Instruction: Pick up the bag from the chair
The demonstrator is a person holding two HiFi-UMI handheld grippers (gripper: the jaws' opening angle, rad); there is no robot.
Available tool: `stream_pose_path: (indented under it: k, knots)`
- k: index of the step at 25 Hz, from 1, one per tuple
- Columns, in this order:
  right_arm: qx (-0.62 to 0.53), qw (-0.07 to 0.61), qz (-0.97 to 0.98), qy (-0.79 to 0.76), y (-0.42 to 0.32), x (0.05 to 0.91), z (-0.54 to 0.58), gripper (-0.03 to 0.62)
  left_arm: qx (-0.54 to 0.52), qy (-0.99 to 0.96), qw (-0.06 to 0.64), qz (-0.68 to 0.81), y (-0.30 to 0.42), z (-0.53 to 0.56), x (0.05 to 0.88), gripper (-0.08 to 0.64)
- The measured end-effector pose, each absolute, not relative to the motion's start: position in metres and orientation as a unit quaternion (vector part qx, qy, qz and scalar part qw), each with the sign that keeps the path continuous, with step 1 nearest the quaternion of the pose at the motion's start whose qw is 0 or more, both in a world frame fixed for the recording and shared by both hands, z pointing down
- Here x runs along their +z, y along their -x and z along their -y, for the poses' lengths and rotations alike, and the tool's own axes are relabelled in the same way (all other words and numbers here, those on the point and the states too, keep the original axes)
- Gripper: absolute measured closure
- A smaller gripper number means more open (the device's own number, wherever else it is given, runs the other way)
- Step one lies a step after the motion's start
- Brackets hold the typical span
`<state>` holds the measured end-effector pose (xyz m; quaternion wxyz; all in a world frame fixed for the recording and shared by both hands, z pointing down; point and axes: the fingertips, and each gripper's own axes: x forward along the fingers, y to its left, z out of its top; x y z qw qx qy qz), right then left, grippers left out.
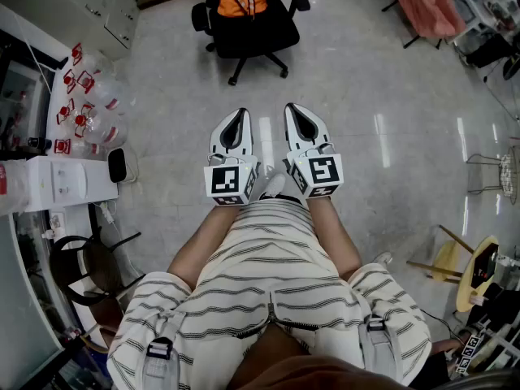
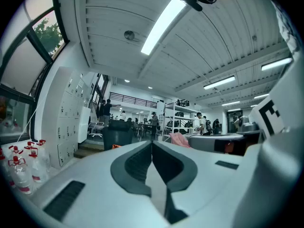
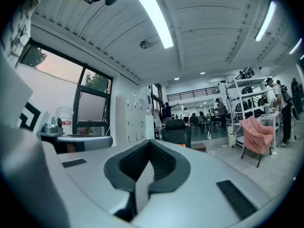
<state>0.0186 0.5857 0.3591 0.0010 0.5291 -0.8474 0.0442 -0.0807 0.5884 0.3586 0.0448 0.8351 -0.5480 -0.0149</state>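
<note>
No word, brand name or number can be read anywhere in this workshop scene. The cube (image 1: 230, 180) on the left gripper (image 1: 240, 116) and the cube (image 1: 323, 171) on the right gripper (image 1: 292, 110) each carry black-and-white square markers, which are patterns, not letters. Red-and-white labels on the bottles (image 1: 89, 112) at the left are too small to make out
</note>
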Motion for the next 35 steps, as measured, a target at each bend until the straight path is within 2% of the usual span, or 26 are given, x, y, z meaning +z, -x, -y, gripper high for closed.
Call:
stream_pose_path:
  k: [17, 35]
  knots:
    - [0.065, -0.017, 0.854, -0.516, -0.029, 0.370, -0.547, 0.574, 0.000, -0.848, 0.068, 0.525, 0.055, -0.553, 0.376, 0.537]
    - [0.085, -0.053, 0.861, -0.499, -0.050, 0.367, -0.528, 0.574, 0.014, -0.832, 0.053, 0.552, 0.039, -0.525, 0.364, 0.535]
